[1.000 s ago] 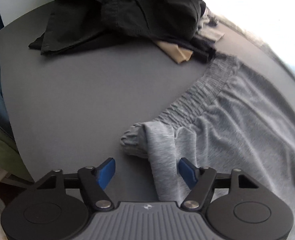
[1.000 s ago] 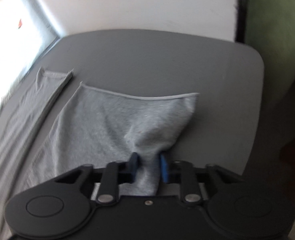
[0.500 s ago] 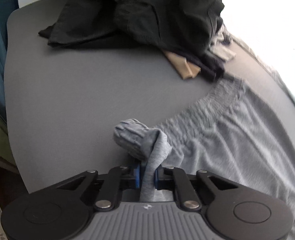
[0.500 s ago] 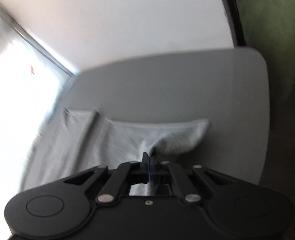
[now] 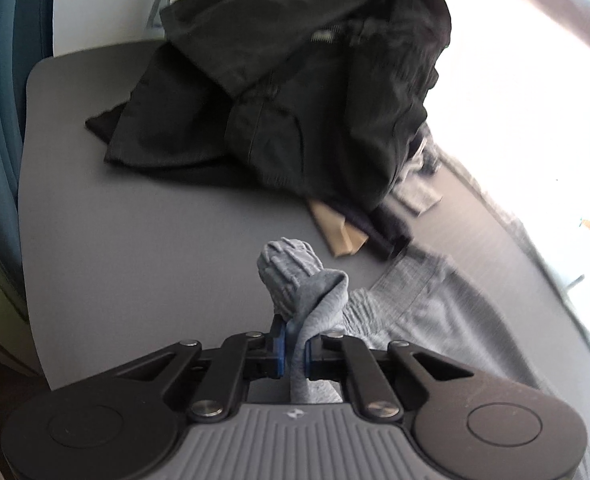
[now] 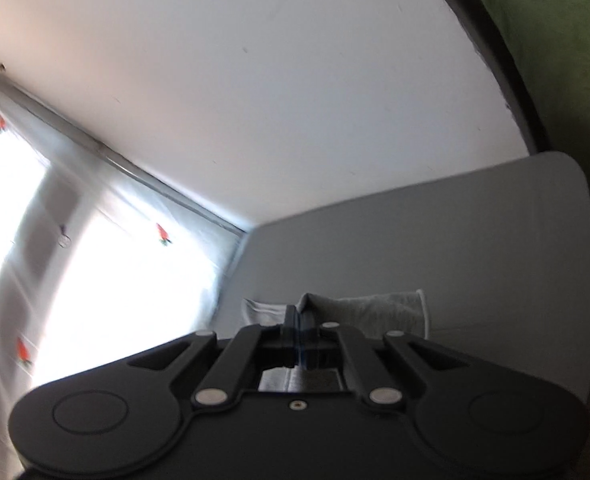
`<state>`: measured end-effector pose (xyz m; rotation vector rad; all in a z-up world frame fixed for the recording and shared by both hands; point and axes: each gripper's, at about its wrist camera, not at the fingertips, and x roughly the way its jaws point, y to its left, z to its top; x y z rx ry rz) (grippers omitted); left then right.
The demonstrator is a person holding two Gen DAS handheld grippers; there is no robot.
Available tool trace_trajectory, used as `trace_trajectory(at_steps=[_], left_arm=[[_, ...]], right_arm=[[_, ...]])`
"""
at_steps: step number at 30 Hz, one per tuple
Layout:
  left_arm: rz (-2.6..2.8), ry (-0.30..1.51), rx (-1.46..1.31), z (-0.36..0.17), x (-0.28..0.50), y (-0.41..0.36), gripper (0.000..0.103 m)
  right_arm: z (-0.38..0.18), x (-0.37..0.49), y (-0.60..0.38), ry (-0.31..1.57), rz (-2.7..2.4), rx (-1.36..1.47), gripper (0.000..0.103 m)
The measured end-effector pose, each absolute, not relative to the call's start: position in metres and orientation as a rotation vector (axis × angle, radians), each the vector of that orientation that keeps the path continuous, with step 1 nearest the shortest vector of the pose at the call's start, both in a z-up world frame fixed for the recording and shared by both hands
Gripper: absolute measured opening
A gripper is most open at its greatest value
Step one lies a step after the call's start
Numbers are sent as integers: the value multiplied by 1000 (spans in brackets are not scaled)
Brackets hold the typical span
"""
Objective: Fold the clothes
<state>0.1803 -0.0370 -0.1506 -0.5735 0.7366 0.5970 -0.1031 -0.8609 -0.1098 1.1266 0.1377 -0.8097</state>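
Two tools, each clamped on the same grey shorts [image 5: 435, 312]. The left tool [image 5: 293, 344] pinches the bunched waistband, raised off the grey surface [image 5: 143, 240]; the rest trails to the right on it. The right tool [image 6: 297, 340] is closed on the shorts' hem end [image 6: 375, 312]. One pile of black clothes [image 5: 303, 92] lies behind, with one tan folded piece [image 5: 339, 232] at its edge.

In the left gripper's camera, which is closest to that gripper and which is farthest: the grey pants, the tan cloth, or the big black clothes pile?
From the left gripper:
1. Grey pants, pinched in its jaws.
2. Tan cloth, ahead, slightly right.
3. Black clothes pile, at the table's far end.
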Motion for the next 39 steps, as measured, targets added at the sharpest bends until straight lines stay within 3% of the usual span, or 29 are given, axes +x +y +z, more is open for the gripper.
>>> trace_trajectory(at_steps=[16, 23, 31, 33, 36, 37, 39], left_arm=[[693, 747, -608, -148, 193, -39, 9], [710, 735, -556, -143, 252, -56, 9], [695, 750, -479, -166, 372, -76, 10], [677, 746, -437, -178, 405, -83, 20], [660, 799, -347, -191, 447, -95, 33], [652, 809, -312, -192, 453, -99, 35], [637, 820, -252, -195, 463, -105, 51]], right_arm=[[-102, -17, -886, 249, -862, 1009, 1], [-105, 92, -918, 313, -824, 966, 1], [-152, 277, -965, 454, -792, 933, 1], [-168, 322, -975, 477, -766, 918, 1], [-177, 367, -976, 532, -806, 829, 25], [-177, 376, -973, 553, -813, 792, 41], [-176, 376, -955, 562, -799, 714, 43]])
